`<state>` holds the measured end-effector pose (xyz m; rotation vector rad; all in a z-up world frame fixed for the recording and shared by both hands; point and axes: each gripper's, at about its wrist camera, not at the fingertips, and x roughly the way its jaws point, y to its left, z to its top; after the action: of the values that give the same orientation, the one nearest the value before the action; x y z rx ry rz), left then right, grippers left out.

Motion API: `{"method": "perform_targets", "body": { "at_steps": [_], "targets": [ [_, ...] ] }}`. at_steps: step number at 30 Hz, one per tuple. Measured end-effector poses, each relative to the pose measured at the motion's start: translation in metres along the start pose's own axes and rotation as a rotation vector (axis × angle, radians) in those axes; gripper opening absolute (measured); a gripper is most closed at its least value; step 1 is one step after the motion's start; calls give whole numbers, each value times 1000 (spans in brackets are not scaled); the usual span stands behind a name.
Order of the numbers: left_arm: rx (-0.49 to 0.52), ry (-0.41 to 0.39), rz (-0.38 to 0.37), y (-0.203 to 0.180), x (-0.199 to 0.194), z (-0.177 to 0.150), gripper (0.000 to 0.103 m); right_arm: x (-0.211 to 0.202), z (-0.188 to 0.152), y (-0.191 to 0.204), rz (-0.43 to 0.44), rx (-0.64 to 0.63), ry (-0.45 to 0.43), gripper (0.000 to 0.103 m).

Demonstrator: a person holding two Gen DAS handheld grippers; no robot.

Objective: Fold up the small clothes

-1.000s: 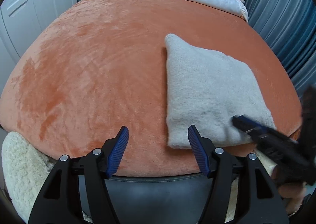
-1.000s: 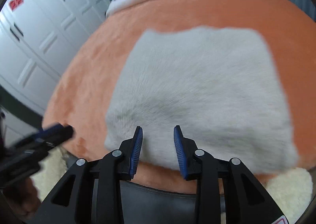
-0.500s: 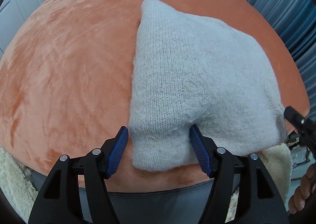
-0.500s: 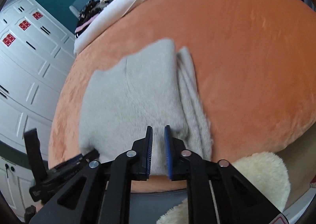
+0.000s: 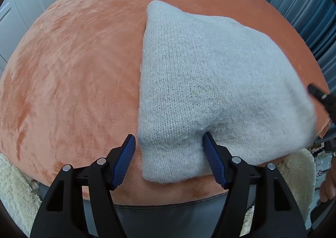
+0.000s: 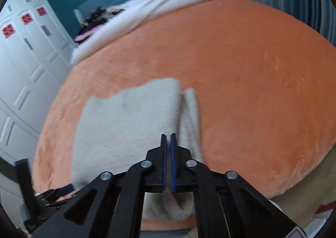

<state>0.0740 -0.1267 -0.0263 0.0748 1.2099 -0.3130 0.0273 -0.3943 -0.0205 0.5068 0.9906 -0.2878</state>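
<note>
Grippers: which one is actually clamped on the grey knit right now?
The right gripper: jaws shut, pinching the grey knit edge. The left gripper only straddles a corner, jaws open.

One grey knit garment lies in the middle of the frame. One orange blanket is under it. Two grippers are counted: the left gripper at the bottom centre of the left wrist view, and the right gripper at the bottom centre of the right wrist view. Each has two blue pads. One white sheet runs along the upper edge. One dark heap of clothes sits at the upper left. Three red stickers mark the white cupboard doors at the left. One person's hand shows at the lower right edge.
</note>
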Motion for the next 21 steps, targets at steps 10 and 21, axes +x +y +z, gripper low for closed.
{"method": "perform_targets", "body": {
  "at_steps": [10, 21],
  "targets": [
    [-3, -3, 14, -1, 5, 2, 69, -24, 0, 3, 168, 67, -78, 59],
    [13, 4, 15, 0, 5, 1, 73, -10, 11, 38, 116, -57, -114, 16]
  ]
}}
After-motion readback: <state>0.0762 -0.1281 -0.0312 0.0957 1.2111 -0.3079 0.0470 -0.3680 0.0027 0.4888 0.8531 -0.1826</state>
